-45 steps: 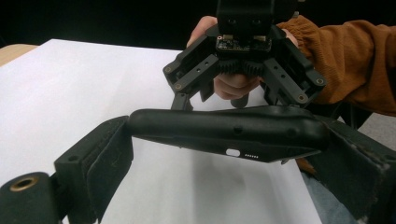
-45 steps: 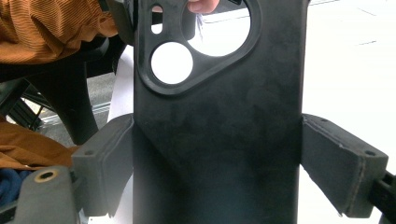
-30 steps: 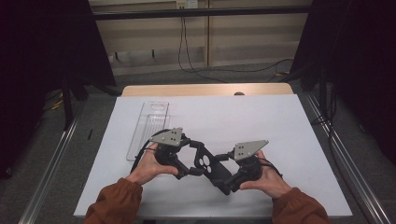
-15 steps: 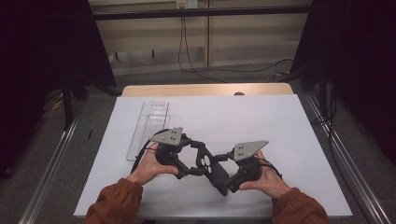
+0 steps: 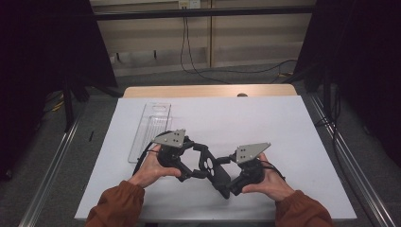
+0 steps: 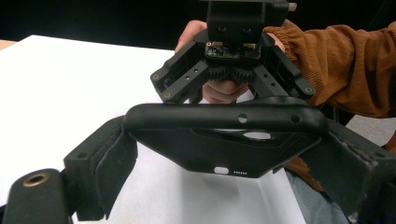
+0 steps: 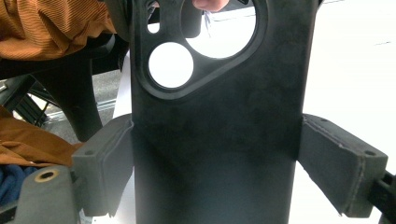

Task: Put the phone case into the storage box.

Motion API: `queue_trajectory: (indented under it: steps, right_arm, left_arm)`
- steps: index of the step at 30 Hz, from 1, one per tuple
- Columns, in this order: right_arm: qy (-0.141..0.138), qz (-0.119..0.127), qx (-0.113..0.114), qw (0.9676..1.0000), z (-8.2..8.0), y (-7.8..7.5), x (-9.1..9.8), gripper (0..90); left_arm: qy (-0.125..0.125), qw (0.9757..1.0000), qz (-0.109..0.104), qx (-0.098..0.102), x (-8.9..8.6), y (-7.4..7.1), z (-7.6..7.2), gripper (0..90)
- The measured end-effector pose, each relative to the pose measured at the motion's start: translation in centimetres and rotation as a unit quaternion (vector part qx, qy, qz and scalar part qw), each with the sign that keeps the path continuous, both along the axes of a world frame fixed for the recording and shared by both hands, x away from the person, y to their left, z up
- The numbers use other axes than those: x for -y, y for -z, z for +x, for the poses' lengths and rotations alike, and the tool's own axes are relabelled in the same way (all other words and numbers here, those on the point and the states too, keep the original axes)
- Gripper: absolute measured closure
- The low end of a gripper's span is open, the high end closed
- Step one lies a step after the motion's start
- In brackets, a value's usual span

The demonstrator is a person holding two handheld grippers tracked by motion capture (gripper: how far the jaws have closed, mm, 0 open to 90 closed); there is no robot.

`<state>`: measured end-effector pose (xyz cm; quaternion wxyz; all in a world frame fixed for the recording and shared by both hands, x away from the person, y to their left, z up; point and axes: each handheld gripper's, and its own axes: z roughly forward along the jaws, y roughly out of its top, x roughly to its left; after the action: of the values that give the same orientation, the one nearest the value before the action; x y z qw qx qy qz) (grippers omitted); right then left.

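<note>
Overhead first, high view: both hands low over the white table (image 5: 283, 123), near its front edge. Left gripper (image 5: 196, 163) and right gripper (image 5: 222, 177) face each other, a black phone case (image 5: 212, 169) spanning the gap between them, lifted a little off the sheet as far as I can tell. Clear plastic tray (image 5: 150, 130) lies on the table beyond the left hand, apart from it and empty. Orange sleeves enter from the bottom.

Left gripper view: the phone case (image 6: 224, 135) lies crosswise between this gripper's jaws, pads pressed to its two ends, so clamped across. Port cutouts face the camera. Beyond it the right gripper (image 6: 231, 77) and the hand carrying it.

Right gripper view: the phone case (image 7: 215, 121) stands lengthwise up the frame, camera cutouts at top, both pads tight on its long edges. Jaws set wide, but gripping.

Judgement on progress: the case is picked up and held by both tools at once, which reads as mid-handover or mid-reorientation. One grip has yet to let go. If the tray is the destination, placing is not yet done.
</note>
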<state>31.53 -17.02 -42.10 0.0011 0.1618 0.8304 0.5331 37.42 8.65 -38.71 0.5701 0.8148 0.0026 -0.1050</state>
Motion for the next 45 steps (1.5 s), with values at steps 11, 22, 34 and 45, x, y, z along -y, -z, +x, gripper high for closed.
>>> queue_trajectory:
  steps: [11, 22, 34, 45]
  right_arm:
    - [0.003, 0.002, 0.011, 0.9999, -0.03, -0.27, -0.03, 14.4]
    - [-0.002, 0.001, 0.012, 0.9999, -0.12, -0.47, -0.03, 14.3]
    - [-0.016, -0.009, 0.004, 0.9998, -0.25, -0.40, -0.34, 14.2]
    - [-0.017, -0.010, 0.003, 0.9998, -0.21, -0.39, -0.35, 14.3]
  left_arm:
    - [-0.007, 1.0000, -0.002, 0.003, -0.10, -0.48, -0.11, 14.5]
    - [-0.008, 0.9999, -0.009, 0.005, 0.38, -0.73, -0.46, 12.3]
    - [0.011, 0.9998, -0.002, 0.018, 0.57, -0.80, -0.70, 10.3]
    - [0.020, 0.9996, 0.008, 0.016, 0.26, -0.82, -0.38, 12.7]
